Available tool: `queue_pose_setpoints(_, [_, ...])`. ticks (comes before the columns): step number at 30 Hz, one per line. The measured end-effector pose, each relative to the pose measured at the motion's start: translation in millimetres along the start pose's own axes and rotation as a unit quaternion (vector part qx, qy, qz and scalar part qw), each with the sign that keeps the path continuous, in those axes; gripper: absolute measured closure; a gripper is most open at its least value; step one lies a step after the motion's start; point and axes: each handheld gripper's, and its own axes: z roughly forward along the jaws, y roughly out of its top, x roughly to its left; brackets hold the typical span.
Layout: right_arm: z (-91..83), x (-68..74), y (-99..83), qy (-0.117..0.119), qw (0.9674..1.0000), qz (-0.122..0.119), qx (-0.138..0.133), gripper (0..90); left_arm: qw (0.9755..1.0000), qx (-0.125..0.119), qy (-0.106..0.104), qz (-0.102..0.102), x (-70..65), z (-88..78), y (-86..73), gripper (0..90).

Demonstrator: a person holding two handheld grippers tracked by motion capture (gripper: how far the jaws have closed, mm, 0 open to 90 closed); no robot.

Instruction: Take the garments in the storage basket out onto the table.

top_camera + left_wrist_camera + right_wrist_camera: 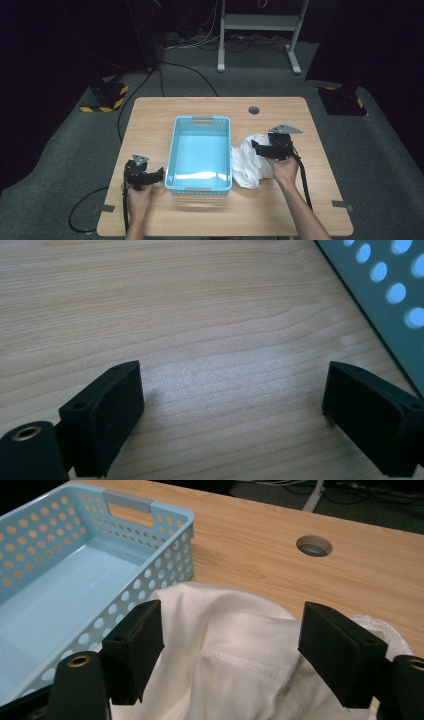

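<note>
Grippers spread wide on either side of a light blue basket [200,152] on a wooden table [150,112]

Left gripper [232,415] is hovering low over bare wood near the table's front left corner, just beside the basket's left wall, its jaws standing well apart with nothing between them; the high view is showing a hand [137,199] wrapping its grip. Right gripper [227,652] is hanging over a crumpled white cloth [235,655], jaws likewise wide apart and straddling the fabric, though whether the pads are touching it I cannot tell. That cloth is lying on the table's right half, pressing against the basket's right wall. Perforated and empty, the basket is sitting at the table's middle, one grey handle toward the far edge, and a round cable hole [314,545] is showing near the table's far edge
</note>
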Motion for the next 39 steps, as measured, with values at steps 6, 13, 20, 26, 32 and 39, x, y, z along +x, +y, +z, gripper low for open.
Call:
queue_pose_setpoints(6, [-5.1, -2.3, 0.8, 0.006, 0.9999, 0.003, -0.01, 25.3, 1.0, 0.0, 0.0, 0.0, -0.1, 0.0, 0.0, 9.8])
queue_pose_setpoints(13, [-13.8, -7.2, 2.4, 0.015, 0.9994, 0.014, -0.028, 25.4, 1.0, 0.0, 0.001, 0.0, -0.1, 0.1, 0.0, 9.8])
queue_pose_setpoints(20, [-20.1, -10.3, 1.7, 0.018, 0.9991, 0.016, -0.034, 25.4, 1.0, 0.0, 0.0, 0.001, -0.1, 0.1, 0.0, 9.7])
queue_pose_setpoints(26, [-26.2, -12.2, 1.9, 0.024, 0.9985, 0.02, -0.044, 25.4, 1.0, 0.0, 0.001, 0.001, -0.1, 0.2, 0.0, 9.7])
queue_pose_setpoints(32, [-30.0, -12.7, 2.8, 0.029, 0.9978, 0.027, -0.053, 25.5, 1.0, 0.0, 0.001, 0.001, -0.1, 0.2, 0.0, 9.8])
queue_pose_setpoints(39, [-33.8, -15.1, 3.0, 0.029, 0.9974, 0.029, -0.059, 25.6, 1.0, 0.0, 0.001, 0.001, -0.1, 0.2, 0.0, 9.7])
